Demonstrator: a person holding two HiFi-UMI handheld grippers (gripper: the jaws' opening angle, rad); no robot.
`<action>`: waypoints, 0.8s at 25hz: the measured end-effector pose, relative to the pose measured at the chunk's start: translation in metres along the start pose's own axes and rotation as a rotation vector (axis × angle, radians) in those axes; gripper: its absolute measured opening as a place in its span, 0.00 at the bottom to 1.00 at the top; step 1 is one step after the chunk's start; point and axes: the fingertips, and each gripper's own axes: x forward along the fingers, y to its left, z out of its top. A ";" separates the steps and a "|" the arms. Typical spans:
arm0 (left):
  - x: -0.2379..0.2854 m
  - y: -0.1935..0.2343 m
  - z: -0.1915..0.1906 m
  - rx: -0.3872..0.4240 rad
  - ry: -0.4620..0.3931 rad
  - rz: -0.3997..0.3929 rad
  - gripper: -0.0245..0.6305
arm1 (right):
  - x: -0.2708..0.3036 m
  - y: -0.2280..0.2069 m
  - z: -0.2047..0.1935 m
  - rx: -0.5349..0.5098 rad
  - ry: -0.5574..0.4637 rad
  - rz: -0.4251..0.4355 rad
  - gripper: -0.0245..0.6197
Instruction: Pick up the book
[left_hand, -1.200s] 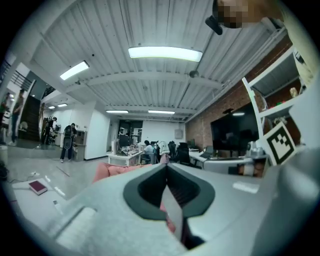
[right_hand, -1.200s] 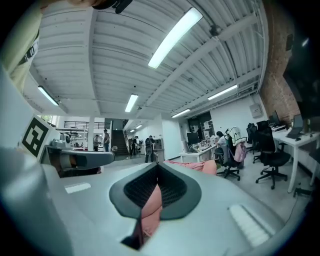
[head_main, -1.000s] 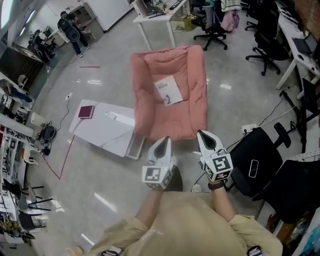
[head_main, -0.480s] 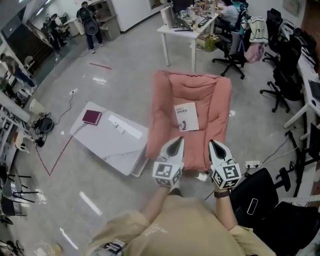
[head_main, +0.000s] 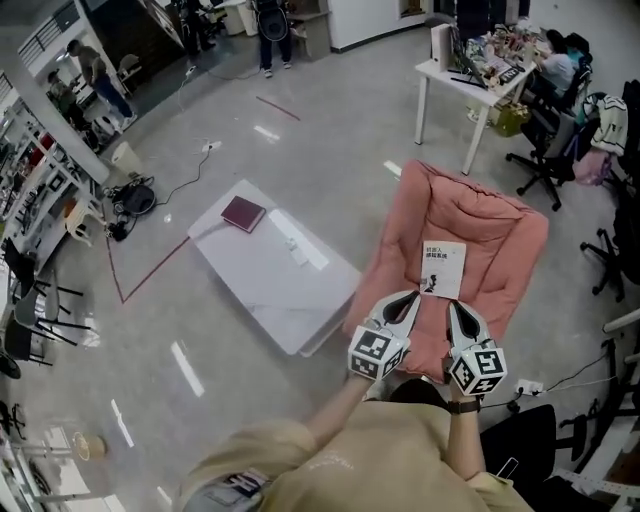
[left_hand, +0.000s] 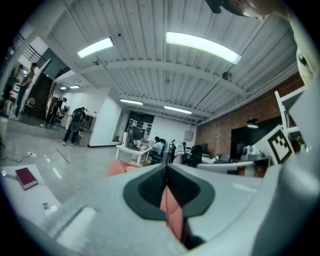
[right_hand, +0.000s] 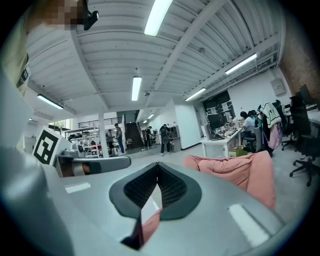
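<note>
A white book (head_main: 443, 269) lies flat in the middle of a pink floor cushion (head_main: 500, 240). A dark red book (head_main: 243, 213) rests on the far corner of the low white table (head_main: 265, 290) to the left. My left gripper (head_main: 410, 297) and right gripper (head_main: 457, 306) are held side by side over the cushion's near edge, just short of the white book, both shut and empty. In the left gripper view the left gripper (left_hand: 166, 165) points level at the pink cushion (left_hand: 122, 167), with the red book (left_hand: 25, 177) at the left. The right gripper (right_hand: 157, 165) sees the pink cushion (right_hand: 240, 170) at the right.
A small white object (head_main: 296, 250) lies mid-table. A white desk (head_main: 470, 75) with clutter and office chairs (head_main: 545, 165) stand beyond the cushion. A power strip (head_main: 527, 387) and cable lie by my right side. People stand at the far back (head_main: 272, 25). Shelves line the left wall.
The view has swung: cushion and white book now sit right of centre and closer to both grippers. The table has come into the middle. Both grippers stay shut.
</note>
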 end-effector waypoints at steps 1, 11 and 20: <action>0.002 0.004 -0.001 -0.005 0.006 -0.006 0.04 | 0.005 0.002 -0.001 -0.001 0.009 0.004 0.05; 0.056 0.051 -0.049 -0.054 0.149 0.023 0.04 | 0.052 -0.079 -0.035 0.064 0.110 -0.061 0.05; 0.158 0.076 -0.135 -0.126 0.352 0.063 0.04 | 0.078 -0.205 -0.125 0.203 0.305 -0.115 0.15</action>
